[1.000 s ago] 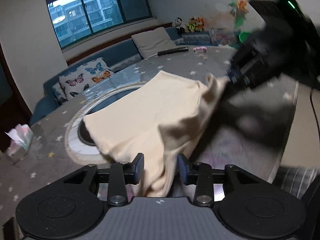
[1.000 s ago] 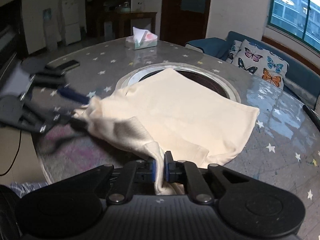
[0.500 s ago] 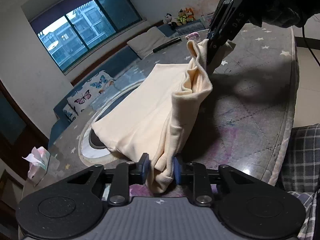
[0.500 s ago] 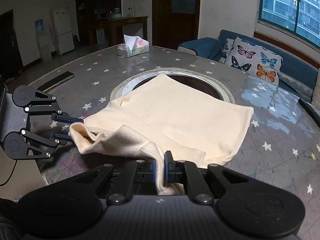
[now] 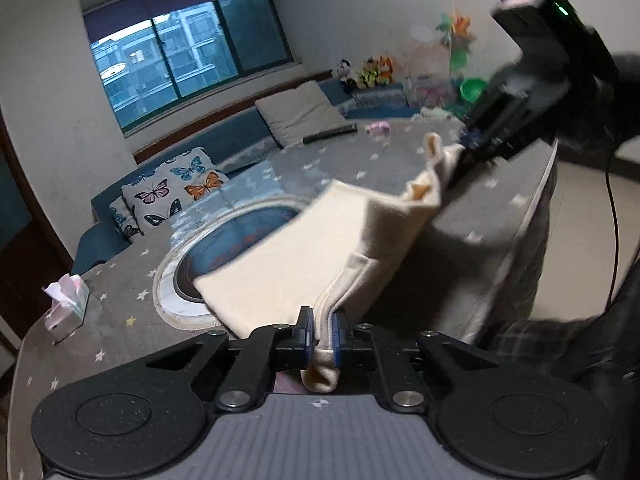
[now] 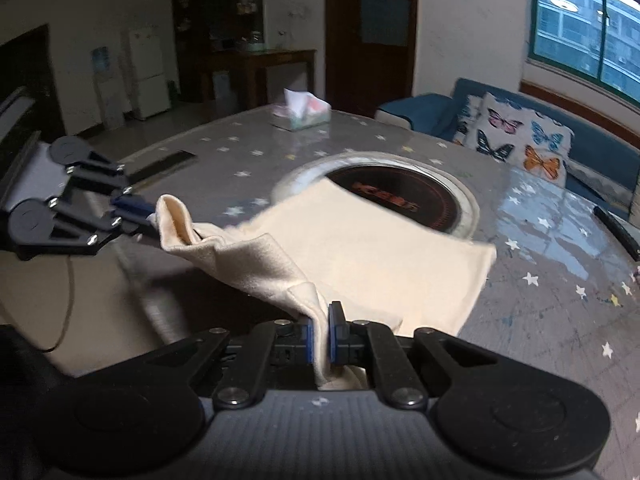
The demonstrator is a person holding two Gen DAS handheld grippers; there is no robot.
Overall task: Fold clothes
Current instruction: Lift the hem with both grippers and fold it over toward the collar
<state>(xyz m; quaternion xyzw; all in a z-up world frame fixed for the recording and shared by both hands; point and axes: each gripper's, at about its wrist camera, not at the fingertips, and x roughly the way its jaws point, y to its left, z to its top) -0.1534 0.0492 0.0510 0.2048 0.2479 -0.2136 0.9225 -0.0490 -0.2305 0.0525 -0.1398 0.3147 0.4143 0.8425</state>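
Observation:
A cream garment is held over the near edge of the grey star-patterned table. My left gripper is shut on one corner of its near edge. My right gripper is shut on the other corner; it shows in the left wrist view at the upper right. The left gripper shows in the right wrist view at the left. The near edge is lifted and stretched between the two grippers. The far part of the garment lies over the round black cooktop.
A tissue box sits at the table's left side. A dark remote and a small pink object lie at the far side. A dark flat item lies near the table edge. A blue sofa with butterfly cushions stands behind.
My left gripper has closed fully on the garment corner. Both grippers have lifted and pulled the near edge towards me, dragging the garment back and uncovering more of the cooktop.

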